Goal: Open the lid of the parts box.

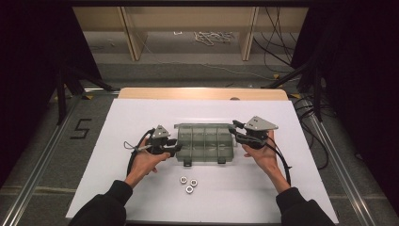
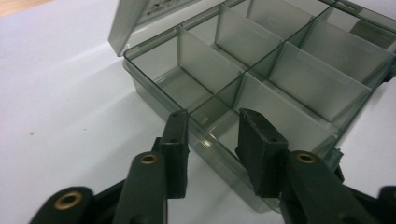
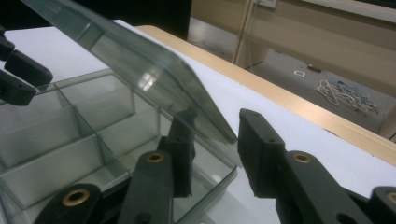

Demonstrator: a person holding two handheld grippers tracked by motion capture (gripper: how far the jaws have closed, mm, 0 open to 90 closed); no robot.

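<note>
A clear grey compartment box (image 1: 204,141) stands mid-table on the white sheet (image 1: 141,188), its several compartments empty. My left gripper (image 1: 175,145) is at the box's left end. In the left gripper view its jaws (image 2: 212,116) stand open astride the near wall of the box (image 2: 140,79), one finger outside and one over a compartment. My right gripper (image 1: 234,128) is at the right end. Its jaws (image 3: 217,116) are open with the corner of the raised lid (image 3: 140,60) between them, one finger seen through the lid. Three metal nuts (image 1: 189,183) lie in front of the box.
The table's wooden far edge (image 1: 202,93) runs behind the sheet. Beyond it are the floor, shelf legs (image 1: 248,33) and loose cables (image 1: 214,36). Free sheet lies left, right and in front of the box.
</note>
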